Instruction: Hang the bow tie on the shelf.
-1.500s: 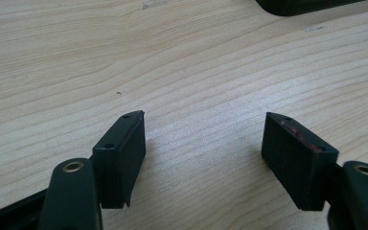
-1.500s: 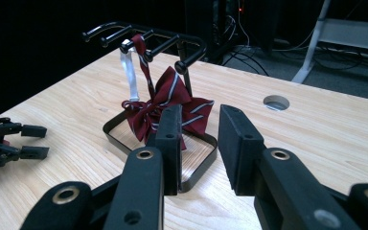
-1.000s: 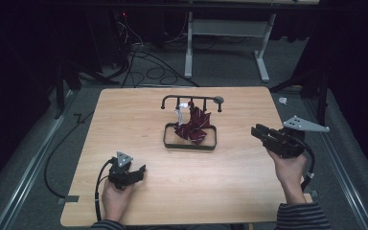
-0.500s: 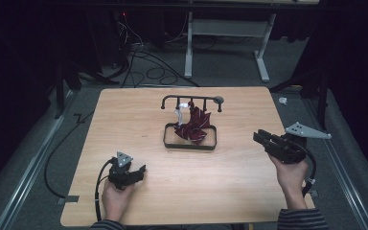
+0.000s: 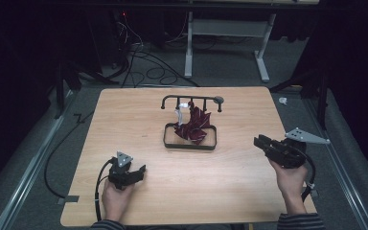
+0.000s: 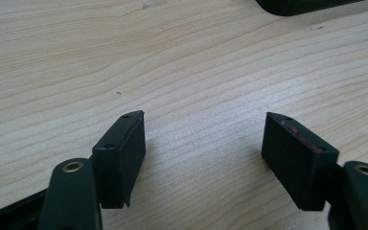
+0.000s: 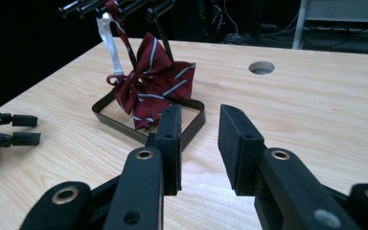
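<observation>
A dark red striped bow tie [image 5: 194, 125] hangs from a black rack [image 5: 191, 99] into the rack's black tray [image 5: 189, 145] at the table's middle; it hangs by a white strap [image 7: 106, 33]. The right gripper view shows the bow tie [image 7: 151, 79] and tray [image 7: 194, 125] straight ahead. My right gripper [image 5: 259, 143] hovers right of the tray, pointing at it, jaws apart with nothing between them [image 7: 201, 115]. My left gripper [image 5: 141, 170] rests at the front left of the table, open over bare wood [image 6: 203, 122].
The wooden table [image 5: 124, 120] has a round hole [image 7: 262, 67] beyond the tray. A corner of the tray [image 6: 306, 5] lies ahead of the left gripper. The left gripper [image 7: 9, 129] sits at the left edge of the right gripper view. Cables and a desk frame [image 5: 225, 43] lie on the floor behind.
My right hand has sunk a little toward the table with its jaws unchanged. The left hand, the bow tie and the rack have stayed put.
</observation>
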Available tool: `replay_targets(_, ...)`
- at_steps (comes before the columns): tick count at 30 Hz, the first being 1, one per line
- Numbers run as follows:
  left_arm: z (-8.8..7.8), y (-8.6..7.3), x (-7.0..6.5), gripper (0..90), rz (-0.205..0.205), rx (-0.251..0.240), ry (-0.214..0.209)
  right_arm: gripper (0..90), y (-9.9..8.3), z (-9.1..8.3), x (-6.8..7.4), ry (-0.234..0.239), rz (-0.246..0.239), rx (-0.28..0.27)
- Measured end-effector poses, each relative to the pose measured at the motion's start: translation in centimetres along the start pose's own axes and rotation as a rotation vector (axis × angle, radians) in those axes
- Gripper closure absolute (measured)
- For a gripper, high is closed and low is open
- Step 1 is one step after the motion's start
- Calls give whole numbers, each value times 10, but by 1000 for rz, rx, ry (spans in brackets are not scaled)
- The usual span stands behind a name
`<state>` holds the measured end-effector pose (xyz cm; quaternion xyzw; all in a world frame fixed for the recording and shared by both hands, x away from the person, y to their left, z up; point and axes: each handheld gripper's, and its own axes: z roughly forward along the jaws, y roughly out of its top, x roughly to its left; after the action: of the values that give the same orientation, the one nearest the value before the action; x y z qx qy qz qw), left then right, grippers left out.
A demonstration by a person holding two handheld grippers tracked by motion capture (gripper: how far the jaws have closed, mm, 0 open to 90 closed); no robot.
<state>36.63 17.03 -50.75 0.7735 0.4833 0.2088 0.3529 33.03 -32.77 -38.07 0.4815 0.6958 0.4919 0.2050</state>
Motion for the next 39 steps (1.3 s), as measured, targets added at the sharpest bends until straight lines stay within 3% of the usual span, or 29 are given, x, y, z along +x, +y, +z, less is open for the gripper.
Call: replay_targets(39,0,0,0,322,0,0,1,721,-43,30,-3,2,55,101)
